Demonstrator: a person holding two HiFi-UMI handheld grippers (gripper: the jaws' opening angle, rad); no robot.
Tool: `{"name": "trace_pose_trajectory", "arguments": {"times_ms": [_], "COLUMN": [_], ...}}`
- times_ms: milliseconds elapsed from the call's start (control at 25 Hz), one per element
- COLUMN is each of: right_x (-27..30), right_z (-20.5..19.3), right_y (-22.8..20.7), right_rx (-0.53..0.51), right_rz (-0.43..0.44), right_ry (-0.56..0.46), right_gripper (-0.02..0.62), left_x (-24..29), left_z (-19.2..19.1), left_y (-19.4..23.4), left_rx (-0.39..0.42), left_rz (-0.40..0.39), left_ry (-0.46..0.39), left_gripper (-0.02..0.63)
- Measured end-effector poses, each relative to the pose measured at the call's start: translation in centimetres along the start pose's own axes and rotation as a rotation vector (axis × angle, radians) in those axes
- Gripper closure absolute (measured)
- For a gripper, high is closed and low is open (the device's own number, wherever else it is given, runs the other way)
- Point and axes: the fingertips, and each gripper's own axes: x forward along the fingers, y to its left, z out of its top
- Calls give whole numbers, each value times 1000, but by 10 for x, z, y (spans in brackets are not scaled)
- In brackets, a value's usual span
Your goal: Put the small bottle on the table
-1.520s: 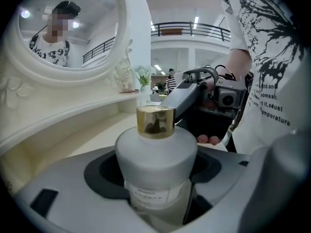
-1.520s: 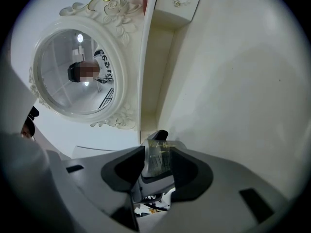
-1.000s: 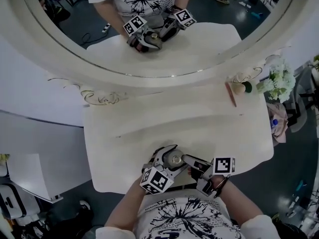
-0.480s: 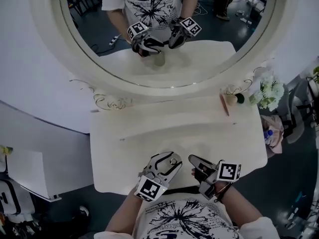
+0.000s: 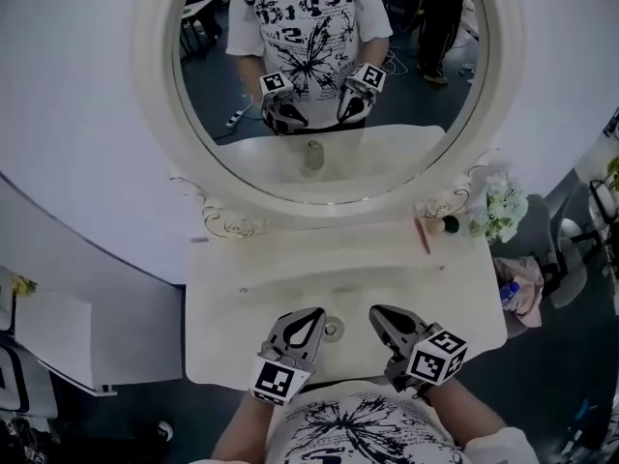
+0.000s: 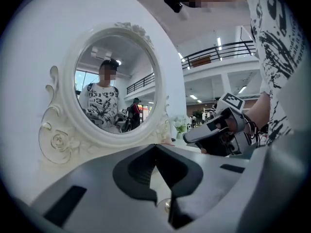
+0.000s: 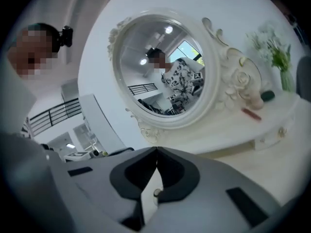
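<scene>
The small bottle (image 5: pixel 332 330), seen from above as a round metallic cap, stands on the white dressing table (image 5: pixel 242 307) near its front edge. It stands between my two grippers and touches neither. My left gripper (image 5: pixel 311 314) is just left of it. Its jaws are closing and meet at the tips (image 6: pixel 155 145) with nothing between them. My right gripper (image 5: pixel 375 311) is a little to the bottle's right. Its jaws are also closing, tip to tip (image 7: pixel 156 148), and are empty. The right gripper (image 6: pixel 214 130) also shows in the left gripper view.
A large round mirror (image 5: pixel 319 85) stands at the back of the table and reflects the bottle and both grippers. White flowers (image 5: pixel 498 206), a pink stick (image 5: pixel 422 235) and a small dark ball (image 5: pixel 451 224) sit at the back right. The table's front edge is right under the grippers.
The left gripper let go of the bottle, which now stands on the table. Both grippers drew back toward the person and their jaws went shut. The head view tilted up.
</scene>
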Motion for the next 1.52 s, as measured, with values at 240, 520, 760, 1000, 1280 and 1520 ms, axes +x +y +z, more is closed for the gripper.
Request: {"name": "trace_pose_trajectory", "arguments": {"times_ms": [240, 520, 760, 1000, 1280, 1520], "right_x": [-7, -8, -7, -4, -2, -1], "right_z": [29, 42, 43, 38, 34, 27], "right_y": [14, 27, 29, 31, 33, 38], "right_rx": [-289, -520, -567, -568, -594, -612], "right_rz": [-40, -69, -70, -77, -91, -85], "right_ry": [-72, -118, -114, -106, -86, -64], "right_gripper": [577, 577, 578, 578, 578, 578], "left_x": [-12, -18, -18, -20, -19, -21], "left_z": [26, 40, 46, 46, 49, 48], "left_y": [16, 25, 24, 24, 19, 16], "left_rx": [-5, -7, -4, -5, 2, 9], "left_rz": [84, 129, 137, 143, 131, 120], "left_ry": [-20, -28, -26, -23, -37, -7], "left_gripper": [586, 586, 586, 586, 586, 586]}}
